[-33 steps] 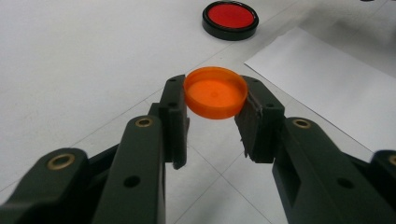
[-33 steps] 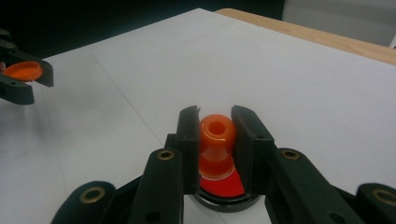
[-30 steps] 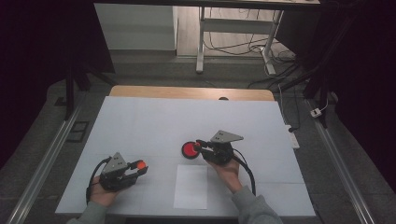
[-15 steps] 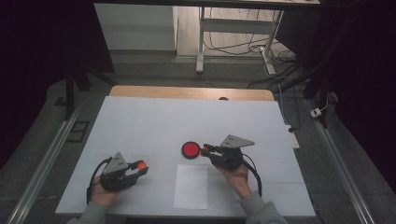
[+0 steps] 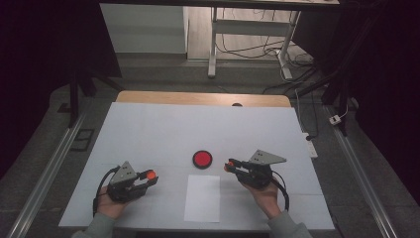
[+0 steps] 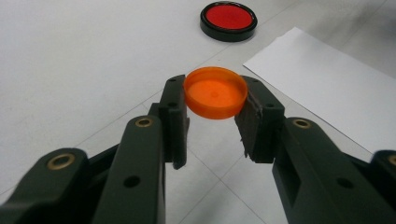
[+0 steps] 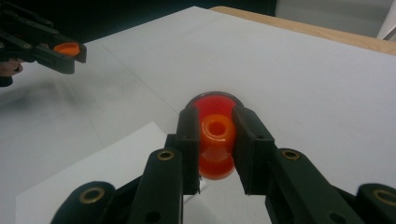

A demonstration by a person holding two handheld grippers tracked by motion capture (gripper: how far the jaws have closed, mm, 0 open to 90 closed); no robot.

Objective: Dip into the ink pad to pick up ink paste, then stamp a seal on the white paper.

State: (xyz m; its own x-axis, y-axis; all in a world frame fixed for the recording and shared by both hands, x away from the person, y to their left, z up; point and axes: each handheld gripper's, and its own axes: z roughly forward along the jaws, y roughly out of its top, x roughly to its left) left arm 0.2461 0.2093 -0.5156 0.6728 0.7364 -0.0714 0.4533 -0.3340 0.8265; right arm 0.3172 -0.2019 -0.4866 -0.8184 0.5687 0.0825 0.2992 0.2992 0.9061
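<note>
Between right claw (image 7: pixel 212 140) pads: orange bottle (image 7: pixel 216 147) lying level (mouth camera-ward).

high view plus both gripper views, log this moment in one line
left gripper: shut on orange cap | right gripper: shut on orange bottle | red dish: on table, untouched | paper sheet: flat

A white table (image 5: pixel 148 129) carries a round red disc with a black rim (image 5: pixel 202 158) near its middle, and a blank sheet of white paper (image 5: pixel 203 198) lies just beside the disc on the near side, apart from it. A strip of bare wood (image 5: pixel 198 98) shows along the table's far edge. Beyond it stand a pale cabinet (image 5: pixel 143 29) and a metal table leg (image 5: pixel 213 44), with loose cables (image 5: pixel 257 47) on the floor.
</note>
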